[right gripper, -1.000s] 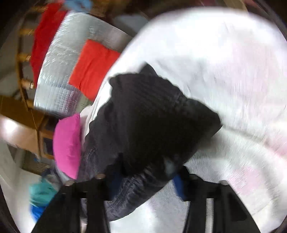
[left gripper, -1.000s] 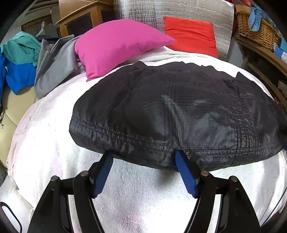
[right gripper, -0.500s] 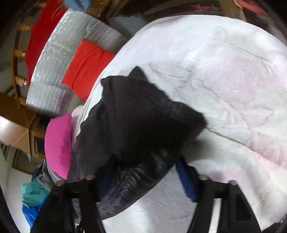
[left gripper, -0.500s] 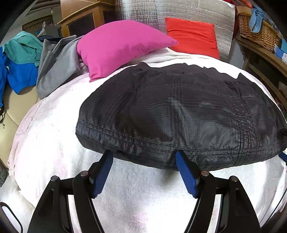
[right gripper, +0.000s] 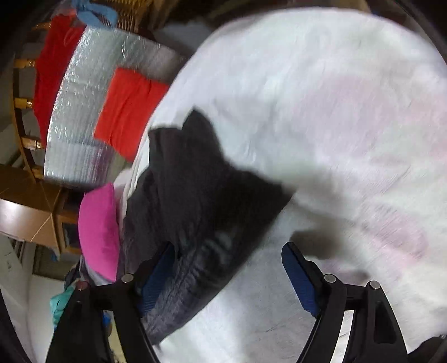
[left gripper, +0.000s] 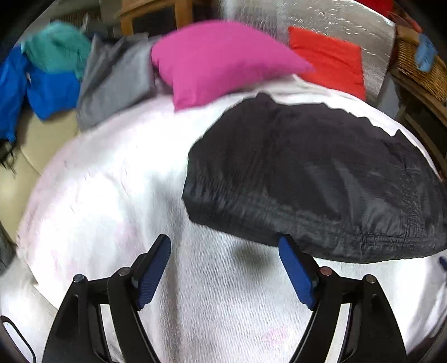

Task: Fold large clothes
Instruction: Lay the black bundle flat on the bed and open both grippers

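We see the folded black quilted nylon garment (left gripper: 313, 178) lying as a rounded, puffy slab with a stitched hem on the white terry-textured blanket (left gripper: 117, 195), at about two o'clock from centre in the left wrist view. Our left gripper (left gripper: 225, 269) has just been opening; its jaws stand released over bare blanket, the right blue ribbed pad at the hem. Our right gripper (right gripper: 226, 275) has also just been opening, jaws released, with the garment's (right gripper: 195, 201) corner loose between them. At twelve o'clock lies a plump magenta pillow (left gripper: 220, 58), at one a flat red cushion (left gripper: 329, 61) against silver foil padding (left gripper: 321, 19). At two o'clock a woven wicker basket (left gripper: 416, 69) holds blue cloth (left gripper: 424, 53).
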Demonstrator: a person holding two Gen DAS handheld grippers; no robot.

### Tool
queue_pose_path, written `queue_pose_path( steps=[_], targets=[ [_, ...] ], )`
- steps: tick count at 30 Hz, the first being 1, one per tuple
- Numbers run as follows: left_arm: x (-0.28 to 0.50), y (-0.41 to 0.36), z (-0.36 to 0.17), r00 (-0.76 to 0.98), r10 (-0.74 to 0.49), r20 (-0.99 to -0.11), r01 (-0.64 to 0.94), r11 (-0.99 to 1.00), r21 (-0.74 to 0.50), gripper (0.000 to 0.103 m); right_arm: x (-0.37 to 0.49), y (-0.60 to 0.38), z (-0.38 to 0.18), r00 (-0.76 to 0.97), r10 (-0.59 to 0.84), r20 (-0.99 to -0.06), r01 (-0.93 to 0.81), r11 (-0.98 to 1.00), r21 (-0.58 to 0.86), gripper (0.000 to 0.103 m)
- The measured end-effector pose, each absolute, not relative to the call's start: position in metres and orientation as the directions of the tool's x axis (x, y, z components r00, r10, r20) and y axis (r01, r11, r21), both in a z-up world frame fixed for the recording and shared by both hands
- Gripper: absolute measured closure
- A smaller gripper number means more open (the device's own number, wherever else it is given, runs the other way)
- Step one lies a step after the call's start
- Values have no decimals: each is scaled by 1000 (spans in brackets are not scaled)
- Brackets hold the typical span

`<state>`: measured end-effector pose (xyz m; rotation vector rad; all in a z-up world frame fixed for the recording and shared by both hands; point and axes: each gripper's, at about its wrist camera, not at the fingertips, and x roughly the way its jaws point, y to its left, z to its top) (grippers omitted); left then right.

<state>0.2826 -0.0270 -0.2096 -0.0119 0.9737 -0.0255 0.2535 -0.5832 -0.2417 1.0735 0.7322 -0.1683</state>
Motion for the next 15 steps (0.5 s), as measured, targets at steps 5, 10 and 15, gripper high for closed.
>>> queue_pose_path(
  steps=[5,10,15],
  targets=[
    [300,11,-208,553,-102,-827,-101,977,-188,23,260,-591,-238,788,151,-597,474,470,744,21],
    [322,34,-221,531,-221,-818,-176,916,-362,23,275,-587,-243,808,177,-562,439,454,775,26],
    [332,31,-228,546,-331,-770,-132,873,-469,64,269,-572,-222,843,106,-528,392,552,736,58]
  ],
)
